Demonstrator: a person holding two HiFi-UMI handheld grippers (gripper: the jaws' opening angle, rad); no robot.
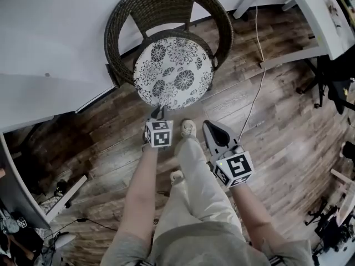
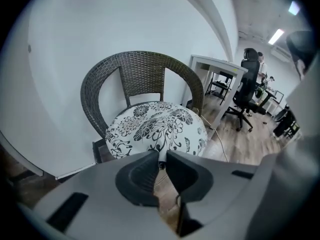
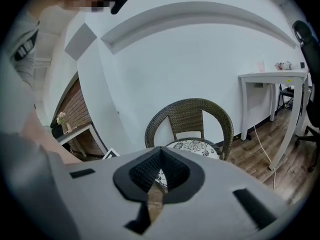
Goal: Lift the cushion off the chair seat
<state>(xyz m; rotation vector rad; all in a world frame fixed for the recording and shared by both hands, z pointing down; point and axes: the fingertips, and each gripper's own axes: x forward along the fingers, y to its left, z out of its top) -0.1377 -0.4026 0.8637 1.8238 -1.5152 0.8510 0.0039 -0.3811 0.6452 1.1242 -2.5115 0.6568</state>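
At the front edge of the cushion (image 1: 173, 71), the left gripper (image 1: 158, 113) is closed tight on a little bit of the cloth. The black-and-white flower cover is pulled into a small point between its jaws. The rest of the cushion lies on the seat of the brown woven chair (image 1: 161, 4), inside its round back and arms.

The right gripper (image 1: 208, 125) is off to the side, well apart from the cushion. Its jaws are together and hold nothing.

What could go wrong? Only one gripper has the cushion, and only by a thin pinch at one edge. I think the cloth could slip out as it goes up, and the cushion would flop back down or slide onto the wooden floor (image 1: 277, 143). The far side could also catch on the chair's arms and drag the chair along. A thin cable (image 1: 256, 54) lies on the floor near the chair — a foot could snag it.

I see no words or brand names. The cube (image 1: 159, 133) on each gripper only has black-and-white square marks.
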